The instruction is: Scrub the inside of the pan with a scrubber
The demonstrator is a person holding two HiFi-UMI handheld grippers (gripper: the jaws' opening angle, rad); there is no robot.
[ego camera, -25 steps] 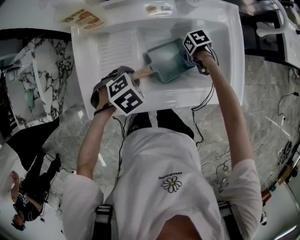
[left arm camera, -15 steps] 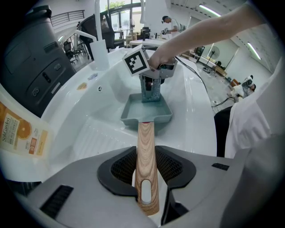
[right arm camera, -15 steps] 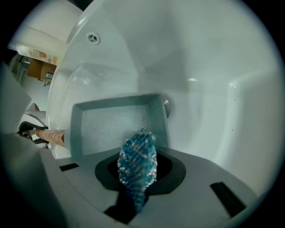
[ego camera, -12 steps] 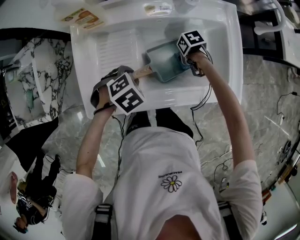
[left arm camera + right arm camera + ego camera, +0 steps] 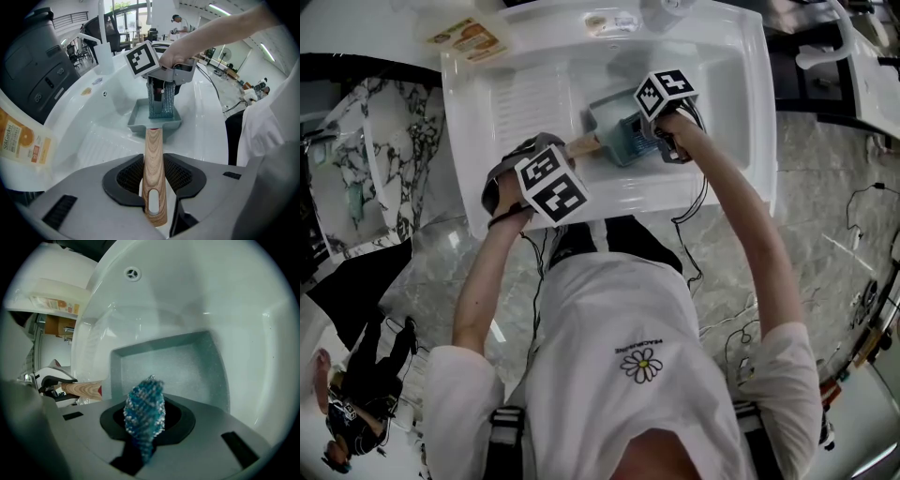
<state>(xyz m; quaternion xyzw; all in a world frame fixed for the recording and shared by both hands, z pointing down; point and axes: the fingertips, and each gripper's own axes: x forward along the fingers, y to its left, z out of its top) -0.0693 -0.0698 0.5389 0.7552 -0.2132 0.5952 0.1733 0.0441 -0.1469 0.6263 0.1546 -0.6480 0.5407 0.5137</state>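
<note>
In the sink [image 5: 736,103], 12 o'clock | pan [image 5: 609,124] steadied by wooden handle [image 5: 153,154], clamped in left gripper [image 5: 153,187] | scrubber [image 5: 144,411] pinched in right gripper [image 5: 145,430], set inside pan's 3 o'clock side | scrubbing judged under way, unfinished.

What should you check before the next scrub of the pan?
1. The left gripper is shut on the wooden handle: ok.
2. The right gripper is shut on the scrubber: ok.
3. The pan is inside the sink: ok.
4. The scrubber is over the pan's inside, not past its rim: ok.
5. The scrubber is pressed against the pan's floor: cannot tell.
</note>
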